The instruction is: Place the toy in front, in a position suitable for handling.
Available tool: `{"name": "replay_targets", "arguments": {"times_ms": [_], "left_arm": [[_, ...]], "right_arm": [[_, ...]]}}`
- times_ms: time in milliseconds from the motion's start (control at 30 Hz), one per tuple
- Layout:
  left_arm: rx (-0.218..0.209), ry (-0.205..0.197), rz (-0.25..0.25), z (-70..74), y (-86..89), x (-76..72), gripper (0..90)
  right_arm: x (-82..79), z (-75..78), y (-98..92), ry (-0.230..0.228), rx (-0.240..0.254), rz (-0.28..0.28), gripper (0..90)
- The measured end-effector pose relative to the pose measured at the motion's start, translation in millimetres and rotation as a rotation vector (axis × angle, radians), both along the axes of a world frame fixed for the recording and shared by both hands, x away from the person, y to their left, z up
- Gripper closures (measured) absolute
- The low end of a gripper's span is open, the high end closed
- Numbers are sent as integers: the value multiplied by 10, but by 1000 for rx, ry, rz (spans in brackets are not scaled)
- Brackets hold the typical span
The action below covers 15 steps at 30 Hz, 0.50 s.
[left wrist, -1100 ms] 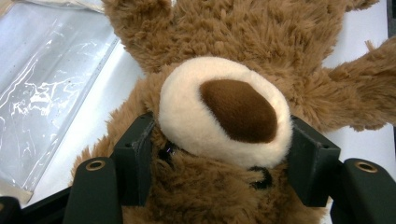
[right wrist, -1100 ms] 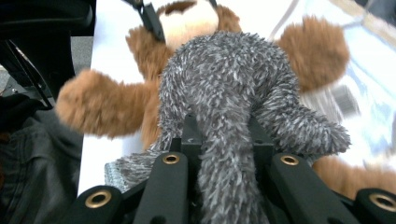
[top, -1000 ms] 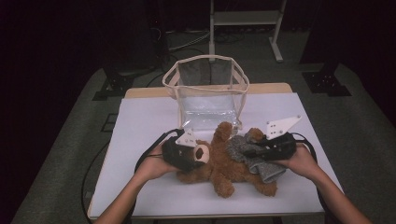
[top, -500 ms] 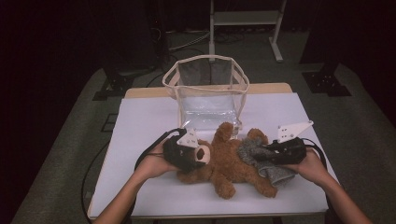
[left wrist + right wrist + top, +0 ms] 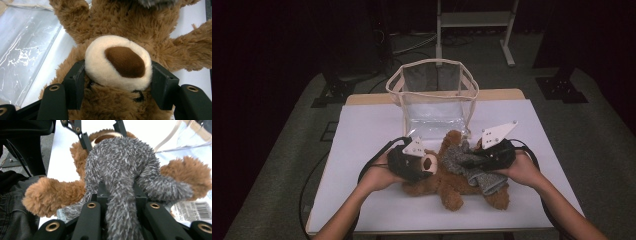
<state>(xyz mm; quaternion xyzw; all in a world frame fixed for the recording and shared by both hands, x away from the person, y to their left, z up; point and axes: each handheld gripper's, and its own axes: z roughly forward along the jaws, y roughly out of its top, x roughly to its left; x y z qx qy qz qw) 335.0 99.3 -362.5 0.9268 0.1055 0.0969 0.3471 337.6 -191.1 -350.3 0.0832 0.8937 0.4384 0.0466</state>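
The left gripper (image 5: 117,82) has its jaws on either side of the bear's (image 5: 447,180) cream muzzle, pads touching the plush; they have just been closing on it. The right gripper (image 5: 117,197) pinches a fold of the grey sweater (image 5: 120,157), jaws narrow around it. The bear lies on its back on the white table (image 5: 362,135) between the two grippers, the sweater bunched over its body. Beyond both jaws stands a clear bag (image 5: 434,100), open-topped, just behind the bear's arm. A barcode tag (image 5: 192,211) lies beside the right jaws.
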Motion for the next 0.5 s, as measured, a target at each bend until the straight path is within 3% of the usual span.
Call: {"name": "replay_targets", "arguments": {"times_ms": [100,200,300,400,500], "left_arm": [[-15,0,-12,28,23,6,344],[0,0,-19,39,37,4,307],[-11,13,-18,18,54,17,360],[-13,16,-4,23,28,29,391],[-37,23,12,71,-10,58,404]], "right_arm": [[2,-49,-102,19,-3,-26,743],[12,-75,-242,27,-18,-62,743],[8,-67,-327,40,-21,-84,742],[-27,1,-279,34,-9,-66,742],[-73,96,-106,18,-7,-14,742]]}}
